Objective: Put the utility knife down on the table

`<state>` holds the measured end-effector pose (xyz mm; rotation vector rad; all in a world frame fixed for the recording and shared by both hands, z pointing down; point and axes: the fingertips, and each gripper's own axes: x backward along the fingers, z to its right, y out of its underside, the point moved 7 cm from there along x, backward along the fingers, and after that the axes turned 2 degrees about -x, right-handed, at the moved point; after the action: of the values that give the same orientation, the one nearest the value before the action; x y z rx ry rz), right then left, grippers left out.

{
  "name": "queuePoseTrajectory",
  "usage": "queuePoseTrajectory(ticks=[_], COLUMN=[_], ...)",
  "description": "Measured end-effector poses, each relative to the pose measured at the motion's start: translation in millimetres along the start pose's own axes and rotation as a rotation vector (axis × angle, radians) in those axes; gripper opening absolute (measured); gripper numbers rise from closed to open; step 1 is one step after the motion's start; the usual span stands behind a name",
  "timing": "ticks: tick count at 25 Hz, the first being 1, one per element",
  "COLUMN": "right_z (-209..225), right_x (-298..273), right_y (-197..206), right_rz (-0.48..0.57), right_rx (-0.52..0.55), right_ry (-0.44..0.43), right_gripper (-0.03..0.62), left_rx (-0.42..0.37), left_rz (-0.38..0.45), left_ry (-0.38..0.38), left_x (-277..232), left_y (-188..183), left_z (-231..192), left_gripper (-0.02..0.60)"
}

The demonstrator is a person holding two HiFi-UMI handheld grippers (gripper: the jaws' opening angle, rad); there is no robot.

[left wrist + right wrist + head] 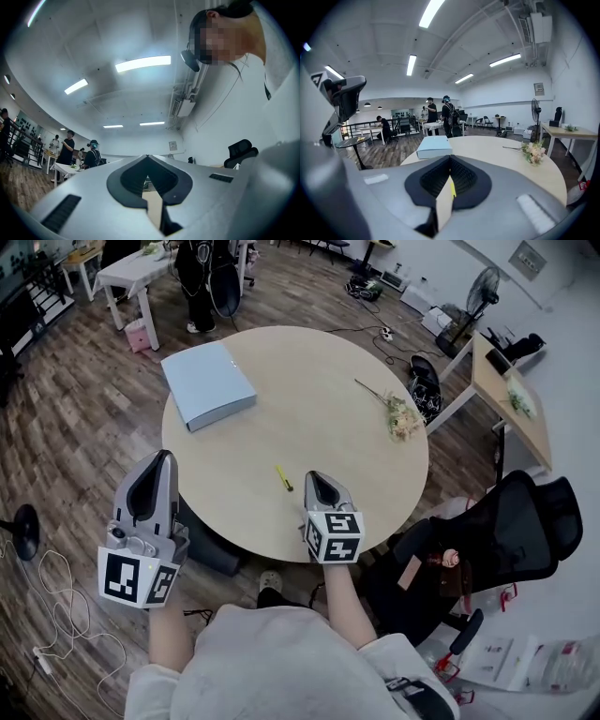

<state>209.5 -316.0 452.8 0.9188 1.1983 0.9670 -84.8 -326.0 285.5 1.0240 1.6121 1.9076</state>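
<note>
Head view: knife lies flat on table, just beside right gripper. Jaws of right gripper and left gripper are together, empty. Judgement: placement done; lift right gripper straight up without nudging knife.

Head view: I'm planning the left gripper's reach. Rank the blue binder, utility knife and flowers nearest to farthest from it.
From the left gripper:
1. Blue binder, ahead, on the left side of the table.
2. Utility knife, to its right, near the front edge.
3. Flowers, far right side.
</note>
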Motion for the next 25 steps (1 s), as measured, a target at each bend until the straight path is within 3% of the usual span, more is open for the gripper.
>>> queuePoseTrajectory(ticks=[12,25], right_z=[-23,-55], right_x=[81,148], right_y=[-34,-58], right_rz=[0.174,0.317], right_rx=[0.007,0.04], right_ry=[0.059,0.081], right_gripper=[0.011,0.011], left_rx=[0.018,0.029], left_rz=[0.037,0.068], left_ry=[0.09,0.135], left_x=[27,57], left_y=[-19,-36], left_z=[17,23], left_gripper=[0.006,0.006])
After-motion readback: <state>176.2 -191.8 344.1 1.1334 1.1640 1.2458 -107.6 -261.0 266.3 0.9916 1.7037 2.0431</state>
